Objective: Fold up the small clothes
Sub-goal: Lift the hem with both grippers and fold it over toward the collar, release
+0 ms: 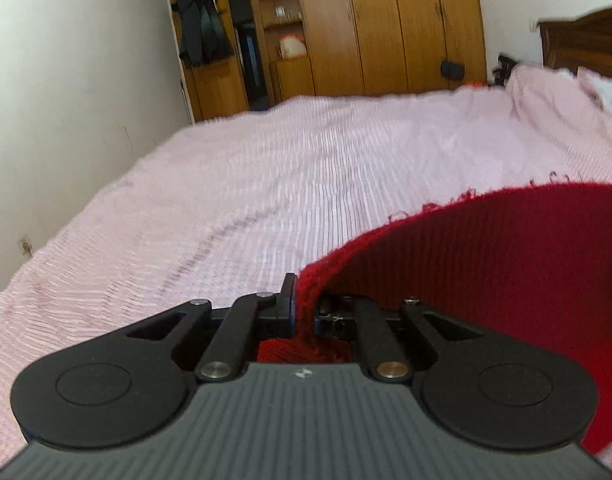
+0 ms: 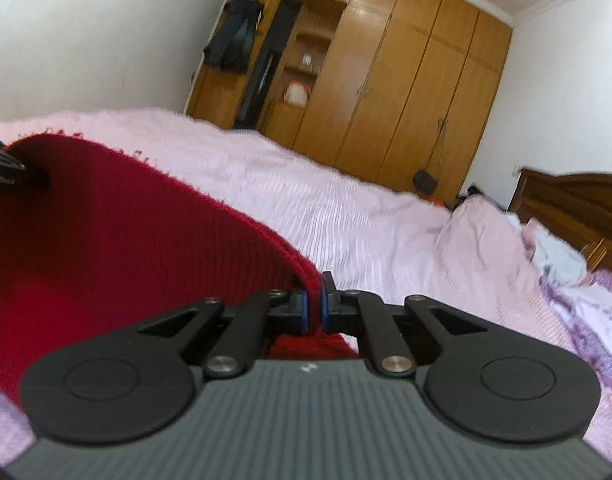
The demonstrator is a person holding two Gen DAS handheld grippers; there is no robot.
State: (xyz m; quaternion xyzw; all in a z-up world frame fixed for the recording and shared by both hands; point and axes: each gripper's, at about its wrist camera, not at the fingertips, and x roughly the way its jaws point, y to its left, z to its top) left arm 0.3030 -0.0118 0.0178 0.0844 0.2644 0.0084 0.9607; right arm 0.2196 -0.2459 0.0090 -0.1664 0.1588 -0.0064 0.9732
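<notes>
Nearest, left gripper (image 1: 303, 300): bottom centre of the left wrist view, jaws pinched narrow on an edge of the red knit garment (image 1: 506, 248).
Right gripper (image 2: 314, 300): bottom centre of the right wrist view, blue pads (image 2: 303, 306) closed tight on another edge of the same cloth.
Red knit garment: lifted off the bed and stretched between both grippers, filling the lower right of the left view and the left half of the right view; its frayed upper edge curves above the jaws.
Other gripper: the left gripper's black tip shows at the far left edge of the right view, touching the red cloth.
Bedspread (image 1: 265, 184): pale pink, ribbed, spread across the middle of both views beneath the garment.
More cloth (image 2: 586, 304): lilac and white pieces heaped at the right edge of the right view, unfolded as far as can be seen.
Wardrobe (image 1: 386, 28): wooden, against the far wall at the top.
Progress: judged early; the garment is gripped and held up, no fold is visible, and laying it flat and folding remain.
Writing: small white print on the black tip at far left, too blurred to read; a small emblem on each gripper body, unreadable.
</notes>
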